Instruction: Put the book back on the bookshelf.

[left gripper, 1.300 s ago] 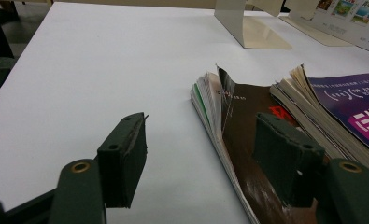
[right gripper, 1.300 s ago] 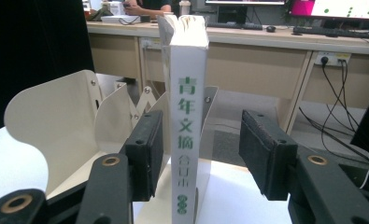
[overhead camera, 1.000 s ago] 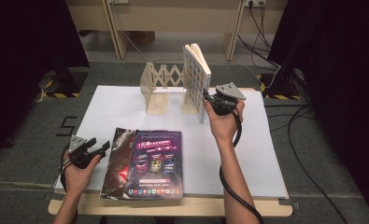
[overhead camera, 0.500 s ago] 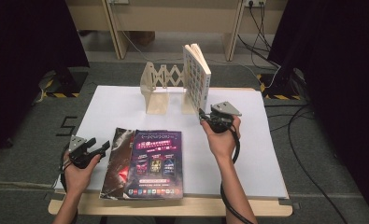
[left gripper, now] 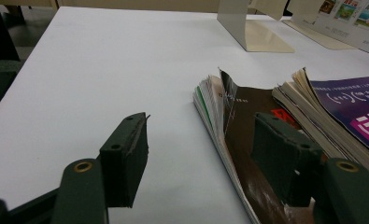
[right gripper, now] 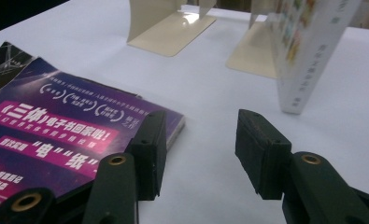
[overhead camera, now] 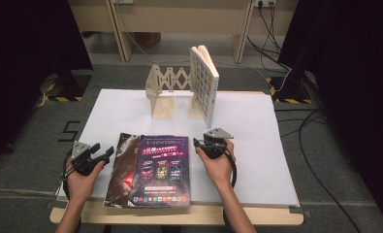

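Left gripper (overhead camera: 101, 152) low at the left edge of the dark book (overhead camera: 123, 170), claws spread with nothing between, just closing a little; one claw over the cover, no squeeze yet. Purple book (overhead camera: 162, 167) flat on top of the dark one, on the white table (overhead camera: 257, 145) – not lifted. Right gripper (overhead camera: 201, 144) just beside its right corner, claws apart and empty, closing a bit too. Farther back, one book (overhead camera: 204, 85) already upright at the right end of the rack (overhead camera: 166, 92); likely two books left to stand – none grabbed so far.
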`<state>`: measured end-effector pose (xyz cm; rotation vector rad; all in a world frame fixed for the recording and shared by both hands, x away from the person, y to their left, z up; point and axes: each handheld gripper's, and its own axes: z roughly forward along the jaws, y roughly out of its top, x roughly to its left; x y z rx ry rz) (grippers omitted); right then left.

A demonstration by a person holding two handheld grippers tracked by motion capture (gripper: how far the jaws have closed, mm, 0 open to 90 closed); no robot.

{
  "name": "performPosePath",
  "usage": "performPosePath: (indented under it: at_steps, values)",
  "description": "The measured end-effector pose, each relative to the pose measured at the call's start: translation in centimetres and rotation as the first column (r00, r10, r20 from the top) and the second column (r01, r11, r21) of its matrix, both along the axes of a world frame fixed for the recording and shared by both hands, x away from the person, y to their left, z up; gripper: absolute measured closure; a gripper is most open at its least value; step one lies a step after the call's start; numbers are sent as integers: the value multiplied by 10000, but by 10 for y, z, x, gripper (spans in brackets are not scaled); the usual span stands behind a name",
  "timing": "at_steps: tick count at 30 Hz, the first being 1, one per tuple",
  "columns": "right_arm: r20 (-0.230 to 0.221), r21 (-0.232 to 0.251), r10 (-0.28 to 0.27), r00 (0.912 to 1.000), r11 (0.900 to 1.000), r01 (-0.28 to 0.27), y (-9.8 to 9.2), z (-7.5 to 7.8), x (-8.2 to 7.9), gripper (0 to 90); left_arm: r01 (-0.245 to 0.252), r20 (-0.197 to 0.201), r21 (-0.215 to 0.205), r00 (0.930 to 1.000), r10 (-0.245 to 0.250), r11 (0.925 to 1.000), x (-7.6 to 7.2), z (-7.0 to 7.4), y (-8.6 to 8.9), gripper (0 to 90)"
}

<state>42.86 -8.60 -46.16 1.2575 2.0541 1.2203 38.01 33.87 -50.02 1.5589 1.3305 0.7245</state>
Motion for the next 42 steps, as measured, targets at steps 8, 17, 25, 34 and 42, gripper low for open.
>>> performPosePath:
  at_steps: [8, 17, 25, 34, 42]
  values:
    - [-375, -1, 365, 9986, 9993, -365, 14, -9, -2, 532, 69, 33, -55, 10000, -69, 10000, 0, 0, 1, 400]
    - [-723, 21, 521, 9960, 9986, -521, 19, -14, -3, 525, 373, 44, 241, 9993, -374, 9990, -1, 13, -8, 403]
    - [-1042, -12, 557, 9930, 9984, -561, 20, -15, 0, 520, 1505, -706, -146, 9860, -1512, 9885, 3, 35, -34, 404]
    - [-1321, -93, 648, 9891, 9977, -666, 22, -16, 2, 516, 2303, -2255, -636, 9445, -2388, 9710, 20, 35, -68, 483]
    - [-1700, -229, 668, 9832, 9972, -717, 25, -18, 2, 508, 2467, -2926, -354, 9240, -2461, 9685, 30, 25, -85, 541]
